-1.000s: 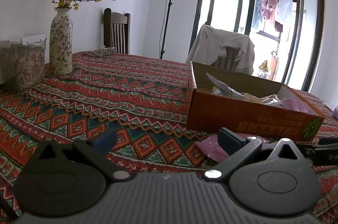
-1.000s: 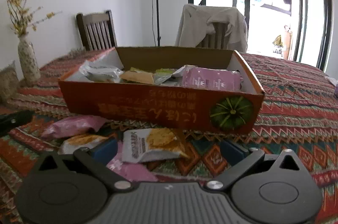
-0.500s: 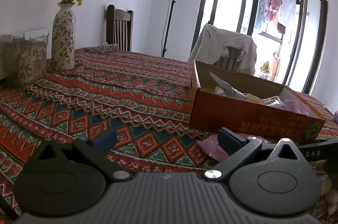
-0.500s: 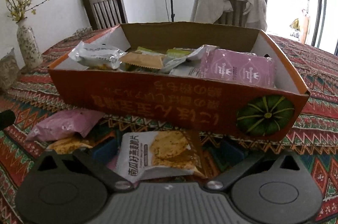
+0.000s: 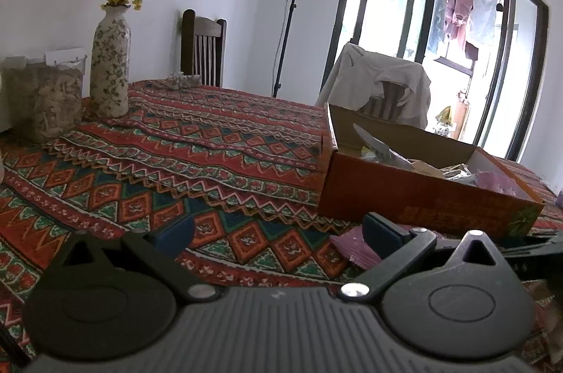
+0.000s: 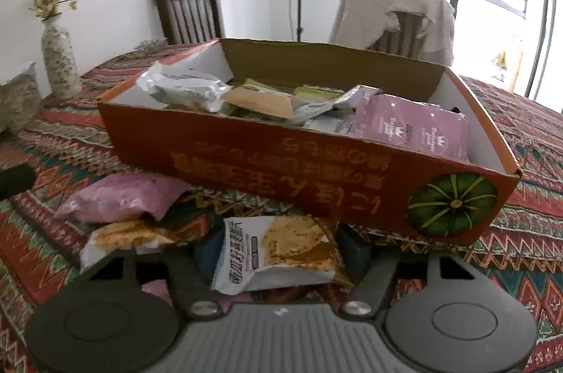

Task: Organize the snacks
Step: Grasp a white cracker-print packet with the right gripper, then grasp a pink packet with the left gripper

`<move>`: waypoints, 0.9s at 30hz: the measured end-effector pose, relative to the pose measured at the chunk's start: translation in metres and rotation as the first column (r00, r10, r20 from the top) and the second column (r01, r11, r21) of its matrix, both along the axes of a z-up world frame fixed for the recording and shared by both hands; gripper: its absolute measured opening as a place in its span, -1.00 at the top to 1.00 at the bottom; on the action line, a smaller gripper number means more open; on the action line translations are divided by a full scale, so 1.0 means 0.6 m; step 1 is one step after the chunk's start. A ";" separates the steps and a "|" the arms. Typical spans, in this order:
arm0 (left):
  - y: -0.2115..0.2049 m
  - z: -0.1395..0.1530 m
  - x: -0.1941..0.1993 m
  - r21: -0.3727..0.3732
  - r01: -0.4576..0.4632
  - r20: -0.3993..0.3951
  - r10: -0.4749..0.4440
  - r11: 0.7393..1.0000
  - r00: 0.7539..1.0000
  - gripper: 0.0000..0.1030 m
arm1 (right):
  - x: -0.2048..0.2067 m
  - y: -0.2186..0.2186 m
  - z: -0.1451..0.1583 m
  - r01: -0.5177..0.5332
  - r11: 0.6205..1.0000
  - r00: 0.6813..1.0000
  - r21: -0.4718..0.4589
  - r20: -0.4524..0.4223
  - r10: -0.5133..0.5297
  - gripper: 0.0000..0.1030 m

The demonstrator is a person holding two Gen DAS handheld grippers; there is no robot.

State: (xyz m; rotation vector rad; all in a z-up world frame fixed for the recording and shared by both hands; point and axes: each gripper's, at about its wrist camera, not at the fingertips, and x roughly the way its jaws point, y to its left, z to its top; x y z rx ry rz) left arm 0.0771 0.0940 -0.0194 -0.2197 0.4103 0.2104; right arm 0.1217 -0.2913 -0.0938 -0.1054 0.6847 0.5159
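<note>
The right tool (image 6: pixel 281 251) is closing its jaws on a white cracker packet with yellow biscuits printed on it (image 6: pixel 278 251), which lies between the blue pads on the bench (image 6: pixel 527 221), just near of the orange cardboard box with a green pumpkin print (image 6: pixel 316 172). The pads sit against the packet's sides. Left of it lie a pink snack packet (image 6: pixel 119 200) and a yellow-and-white packet (image 6: pixel 123 237). The left tool (image 5: pixel 278 232) hangs with jaws apart and nothing between them, above the patterned red cloth.
</note>
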 end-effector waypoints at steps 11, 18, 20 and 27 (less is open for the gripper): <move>-0.021 0.008 0.020 0.062 -0.018 -0.075 0.023 0.998 0.997 -1.00 | -0.021 -0.076 0.008 0.065 0.995 0.994 0.077 0.088 -0.072 0.05; -0.067 0.048 0.075 0.027 0.062 -0.118 -0.059 0.998 0.991 -1.00 | -0.019 -0.121 0.007 0.141 0.975 0.984 0.169 0.087 -0.158 0.05; -0.088 0.049 0.101 0.031 0.078 -0.167 -0.072 0.996 0.983 -1.00 | -0.018 -0.127 0.006 0.151 0.971 0.982 0.188 0.087 -0.169 0.05; -0.141 0.024 0.169 0.061 0.083 -0.307 -0.060 0.995 0.950 -1.00 | -0.012 -0.143 0.000 0.207 0.955 0.972 0.214 0.062 -0.225 0.05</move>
